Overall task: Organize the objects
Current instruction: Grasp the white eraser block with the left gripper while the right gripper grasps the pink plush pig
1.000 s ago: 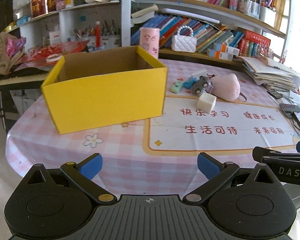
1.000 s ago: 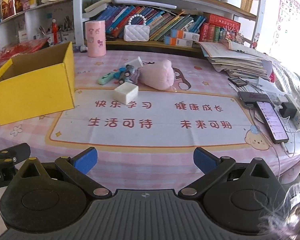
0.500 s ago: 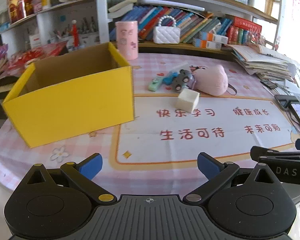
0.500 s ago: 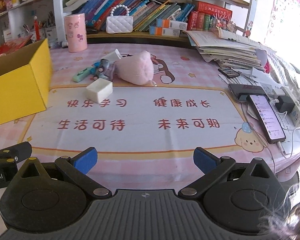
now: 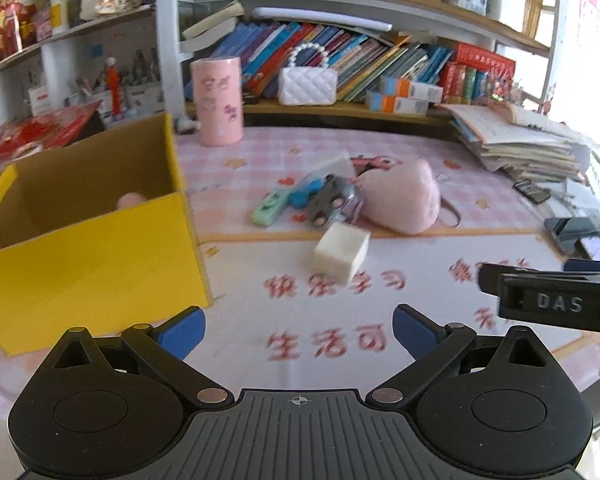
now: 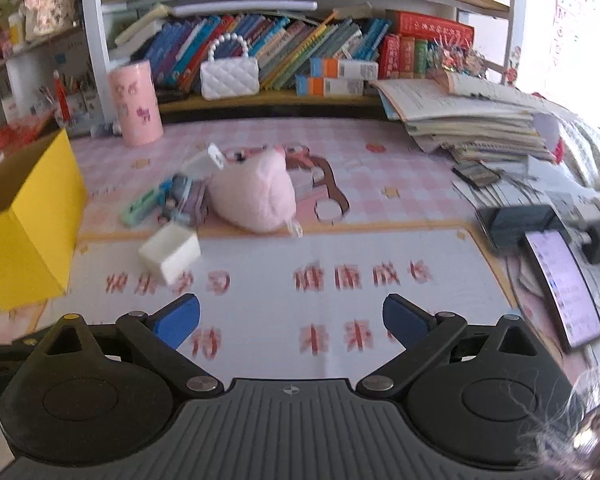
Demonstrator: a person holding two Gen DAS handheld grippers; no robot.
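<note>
left wrist view: left gripper spread, empty, short of the white block lying near the yellow box; block's long axis runs toward the toy pile.
right wrist view: right gripper wide, jaws closing on nothing; block ahead-left. risk: a skewed approach nudging the block away.

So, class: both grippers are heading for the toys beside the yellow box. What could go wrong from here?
1. The toy car, green toy and pink plush lie bunched together, so grabbing one may drag another along.
2. The white block lies tilted and could slip from the pads.
3. The right gripper, now closing on nothing, works near a phone at the table edge and might knock it.
</note>
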